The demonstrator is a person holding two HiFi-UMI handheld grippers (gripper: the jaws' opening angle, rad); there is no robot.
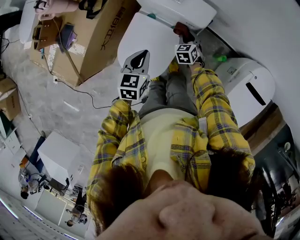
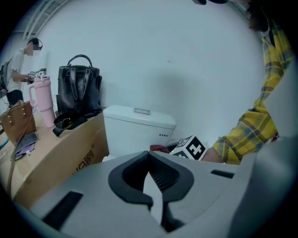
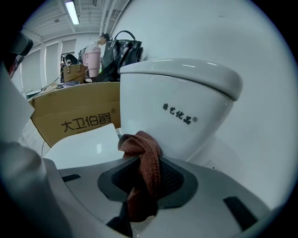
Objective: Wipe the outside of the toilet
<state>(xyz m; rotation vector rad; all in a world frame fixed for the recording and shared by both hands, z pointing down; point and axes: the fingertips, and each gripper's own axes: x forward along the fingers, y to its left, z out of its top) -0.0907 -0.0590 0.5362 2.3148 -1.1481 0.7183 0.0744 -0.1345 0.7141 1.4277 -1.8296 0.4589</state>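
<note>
The right gripper [image 3: 142, 158] has its fingers [image 3: 173, 180] clamped on a reddish-brown woven cloth [image 3: 139, 142], which bunches up past the fingertips and hangs down between them. The bunch sits right up against the lower front of the white ceramic toilet tank [image 3: 181, 107], just where the closed white toilet lid [image 3: 84, 144] meets it; actual contact cannot be made out. A short line of dark print runs across the tank front. In the head view the right gripper [image 1: 183, 37] reaches forward over the lid [image 1: 145, 42] to the tank [image 1: 180, 11], while the left gripper [image 1: 139, 60] hangs nearer the person, over the lid's front edge, well apart from the cloth [image 1: 183, 31]. The left gripper [image 2: 149, 154] has its fingers [image 2: 130, 179] pressed together at the tips with nothing between them, pointing toward the tank [image 2: 139, 128]. To the left of the toilet stands a large brown cardboard box [image 2: 60, 153] with a black leather handbag [image 2: 78, 90], a pink tumbler [image 2: 44, 102] and a small brown bag [image 2: 18, 122] on top. The person wears a yellow plaid shirt [image 1: 215, 112].
</note>
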